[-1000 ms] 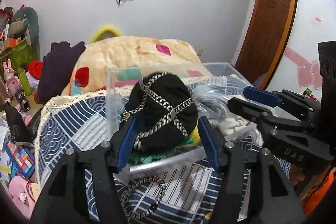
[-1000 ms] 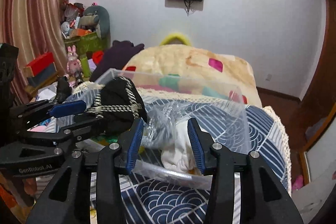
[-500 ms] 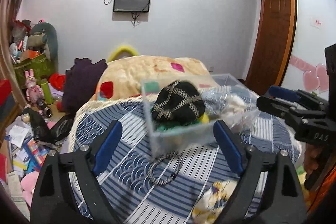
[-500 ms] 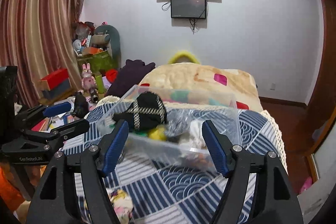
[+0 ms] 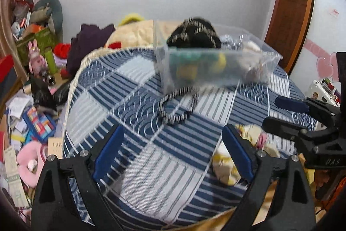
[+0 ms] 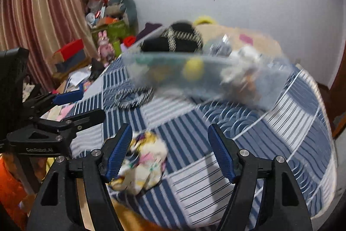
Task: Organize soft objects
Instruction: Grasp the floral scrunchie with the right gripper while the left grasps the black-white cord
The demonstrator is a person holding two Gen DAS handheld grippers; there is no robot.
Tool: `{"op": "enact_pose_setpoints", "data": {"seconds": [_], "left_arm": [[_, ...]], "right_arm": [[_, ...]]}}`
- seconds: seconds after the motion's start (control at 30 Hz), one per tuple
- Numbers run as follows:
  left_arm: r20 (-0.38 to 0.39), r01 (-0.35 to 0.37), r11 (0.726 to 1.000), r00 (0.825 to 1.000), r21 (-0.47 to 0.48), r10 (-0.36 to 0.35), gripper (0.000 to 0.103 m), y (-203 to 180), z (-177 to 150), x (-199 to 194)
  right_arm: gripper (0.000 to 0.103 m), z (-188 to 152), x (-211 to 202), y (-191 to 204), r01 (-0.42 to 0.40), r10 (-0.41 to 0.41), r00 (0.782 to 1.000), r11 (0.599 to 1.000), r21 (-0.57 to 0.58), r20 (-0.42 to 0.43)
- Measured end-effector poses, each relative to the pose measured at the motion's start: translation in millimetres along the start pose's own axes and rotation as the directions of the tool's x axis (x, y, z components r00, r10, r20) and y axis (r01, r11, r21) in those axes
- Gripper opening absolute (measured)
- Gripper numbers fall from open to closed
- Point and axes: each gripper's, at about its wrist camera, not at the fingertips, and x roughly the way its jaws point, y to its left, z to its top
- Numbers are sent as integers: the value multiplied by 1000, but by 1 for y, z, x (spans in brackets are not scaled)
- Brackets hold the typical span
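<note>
Left gripper (image 5: pixel 173 153) jaws wide, empty. Right gripper (image 6: pixel 169 153) jaws apart over floral cloth (image 6: pixel 144 162), seemingly not touching. Clear bin (image 5: pixel 216 68) holds black pouch (image 5: pixel 194 36).

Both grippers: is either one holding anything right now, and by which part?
Nothing is held. The left gripper and right gripper both stand open over the bedspread, nothing between the jaws.

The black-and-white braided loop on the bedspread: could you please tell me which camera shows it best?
The left wrist view: the braided loop lies whole and fairly sharp in front of the clear bin. The right wrist view shows it smaller, off to the left and smeared by motion blur.
</note>
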Motion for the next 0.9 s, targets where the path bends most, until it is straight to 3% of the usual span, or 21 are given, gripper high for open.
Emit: {"op": "enact_pose_setpoints", "data": {"seconds": [0.13,0.17,0.23,0.3,0.4,0.57,0.73,0.9], "left_arm": [[-24,2,1000,1000,-19,-3,93,2,-12,5],[-26,1,1000,1000,-25,-2,93,2,-14,6],[-38,10,999,999,-33,-11,92,3,-16,10],[-45,16,999,999,-37,-18,85,3,-16,14],[-53,27,999,998,-43,-30,78,2,-13,21],[-55,42,997,997,-64,-45,75,4,-1,33],[-61,42,996,997,-80,-47,62,6,12,49],[-49,41,996,998,-81,-45,36,6,23,60]], "right_arm": [[64,-12,14,10,-27,25,998,999,-38,-58],[54,-16,18,13,-44,40,996,997,-55,-78],[47,-18,22,16,-38,31,996,996,-78,-81],[28,-20,22,17,-21,14,997,995,-97,-71],[12,-18,21,14,-19,14,998,996,-88,-62],[9,-15,13,4,42,-43,999,997,-60,-18],[9,-7,1,-17,83,-83,996,997,11,30],[9,-2,-12,-39,109,-114,991,991,72,63]]}}
